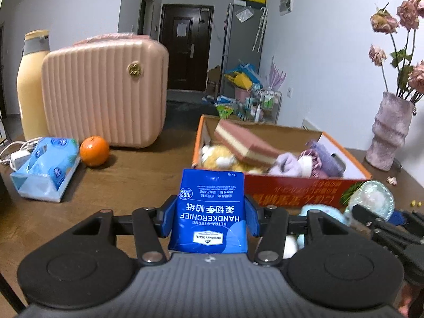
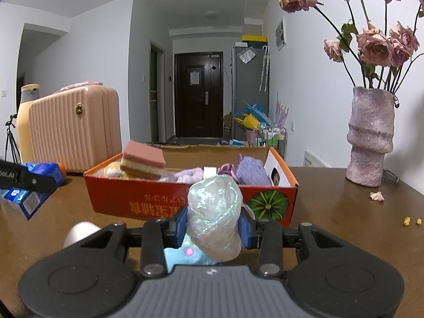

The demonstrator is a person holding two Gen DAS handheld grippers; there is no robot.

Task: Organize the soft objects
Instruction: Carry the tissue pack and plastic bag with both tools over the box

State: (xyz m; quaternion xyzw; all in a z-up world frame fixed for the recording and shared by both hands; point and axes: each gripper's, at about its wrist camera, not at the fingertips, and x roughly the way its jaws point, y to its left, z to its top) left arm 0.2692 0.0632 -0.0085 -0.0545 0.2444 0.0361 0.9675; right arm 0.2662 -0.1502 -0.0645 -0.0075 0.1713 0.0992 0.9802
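Note:
My left gripper is shut on a blue handkerchief pack, held above the brown table just short of the orange cardboard box. The box holds a pink and cream sponge, a yellow plush and purple knitted pieces. My right gripper is shut on a soft toy with an iridescent plastic top and a light blue body, close to the box's near wall. That toy also shows at the right edge of the left wrist view.
A pink ribbed case and a cream bottle stand at the back left. A blue tissue pack and an orange lie in front of them. A purple vase with dried roses stands at the right.

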